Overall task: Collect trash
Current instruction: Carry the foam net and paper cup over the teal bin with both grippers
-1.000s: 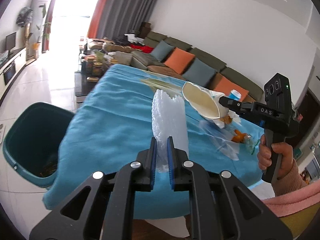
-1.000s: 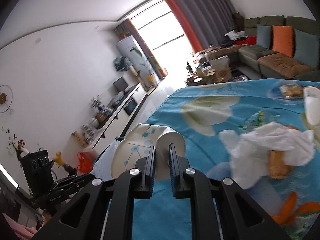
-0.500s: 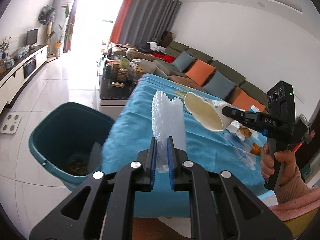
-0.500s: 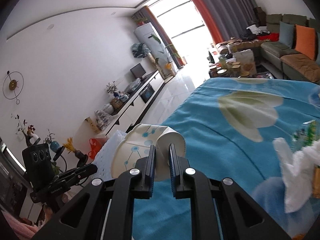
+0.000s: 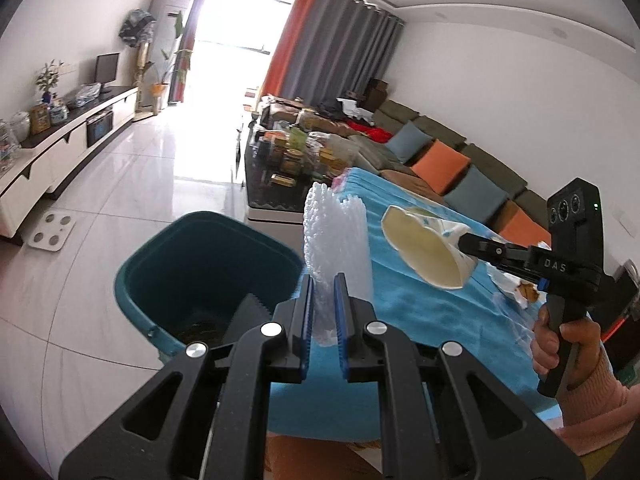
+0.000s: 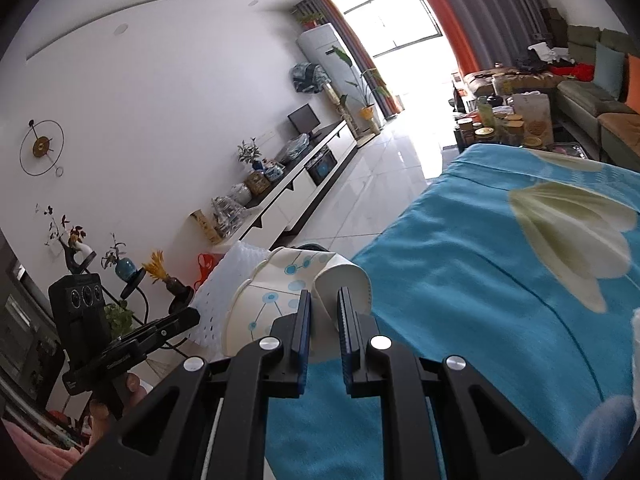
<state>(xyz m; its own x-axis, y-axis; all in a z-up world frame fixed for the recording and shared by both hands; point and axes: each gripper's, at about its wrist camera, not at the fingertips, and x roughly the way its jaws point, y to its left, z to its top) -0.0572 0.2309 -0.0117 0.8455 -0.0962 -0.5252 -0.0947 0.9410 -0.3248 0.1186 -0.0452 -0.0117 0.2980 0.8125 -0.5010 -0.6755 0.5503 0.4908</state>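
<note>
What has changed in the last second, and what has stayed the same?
Both hand-held grippers swung away from the table toward the green bin, which now sits just beyond the left hand-held gripper. The tissues and scraps have slipped out of the right view. Unchanged: the left one grips the white foam net, and the right hand-held gripper grips the paper cup.

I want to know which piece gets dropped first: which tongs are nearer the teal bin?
Left. The left tongs hold the white foam netting at the teal bin's rim; the right tongs, with the paper cup, are over the table beyond.
</note>
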